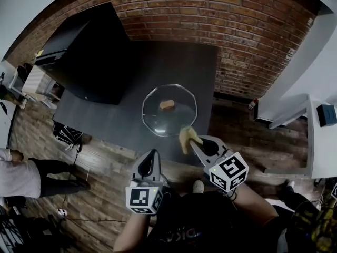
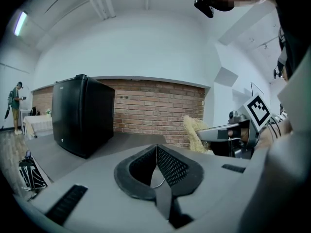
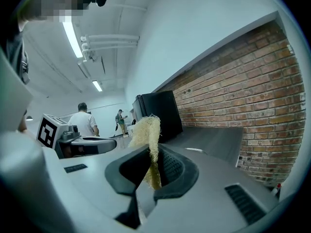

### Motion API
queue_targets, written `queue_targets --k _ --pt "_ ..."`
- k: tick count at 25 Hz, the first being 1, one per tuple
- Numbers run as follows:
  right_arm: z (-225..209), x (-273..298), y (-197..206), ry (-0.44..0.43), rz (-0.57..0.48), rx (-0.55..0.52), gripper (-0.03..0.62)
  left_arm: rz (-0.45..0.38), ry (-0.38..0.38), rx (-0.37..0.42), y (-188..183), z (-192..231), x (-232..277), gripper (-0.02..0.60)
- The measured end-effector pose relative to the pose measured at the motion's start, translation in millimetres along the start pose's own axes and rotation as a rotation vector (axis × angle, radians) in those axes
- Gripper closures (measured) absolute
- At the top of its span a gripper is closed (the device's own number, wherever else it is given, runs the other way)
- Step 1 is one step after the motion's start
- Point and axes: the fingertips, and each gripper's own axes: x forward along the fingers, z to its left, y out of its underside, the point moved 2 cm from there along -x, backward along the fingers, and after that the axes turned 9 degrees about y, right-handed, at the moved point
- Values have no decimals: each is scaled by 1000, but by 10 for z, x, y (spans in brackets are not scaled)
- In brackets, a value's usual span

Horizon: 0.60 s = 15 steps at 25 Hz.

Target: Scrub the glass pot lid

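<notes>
Glass lid (image 1: 158,119) lying flat on desk (image 1: 176,62) near its front edge; right gripper (image 1: 196,141) at lid's near rim, fingers pinching yellow scrubber (image 1: 187,136); left gripper (image 1: 151,158) at desk's front edge, fingers pressed together, empty.

The scrubber (image 1: 188,137) is pale yellow, the lid (image 1: 157,117) clear with a tan knob (image 1: 167,105), the table (image 1: 176,62) dark grey.
</notes>
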Motion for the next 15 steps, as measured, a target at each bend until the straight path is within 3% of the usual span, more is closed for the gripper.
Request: queue_targets --k 8,15 --pt "-47 459 20 50 23 22 546 25 38 -2 55 465 219 548" --pt "-14 1025 -2 144 48 51 546 110 109 8 214 1167 517 548"
